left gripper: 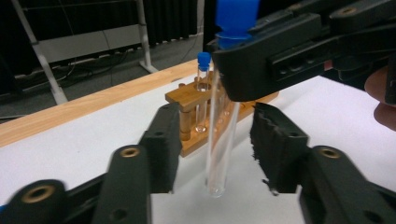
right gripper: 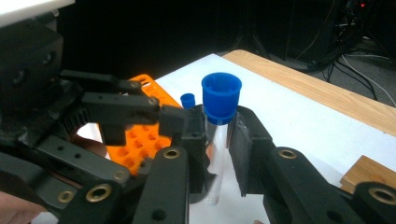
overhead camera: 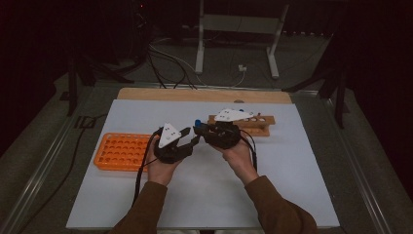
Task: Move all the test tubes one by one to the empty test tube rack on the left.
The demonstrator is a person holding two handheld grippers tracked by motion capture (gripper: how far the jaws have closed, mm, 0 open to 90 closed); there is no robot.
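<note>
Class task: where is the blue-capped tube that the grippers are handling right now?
The tube hangs upright in the right gripper, above the white mat's middle, its lower end between the left gripper's jaws, with the wooden rack behind.

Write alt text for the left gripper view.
A clear test tube with a blue cap hangs upright, clamped near its top by the right gripper, its lower end between the left gripper's open black jaws. Behind stands a wooden rack holding another blue-capped tube.

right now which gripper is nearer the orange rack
Left. The left gripper hangs just beside the orange rack; the right gripper, clamping the test tube, is farther off.
</note>
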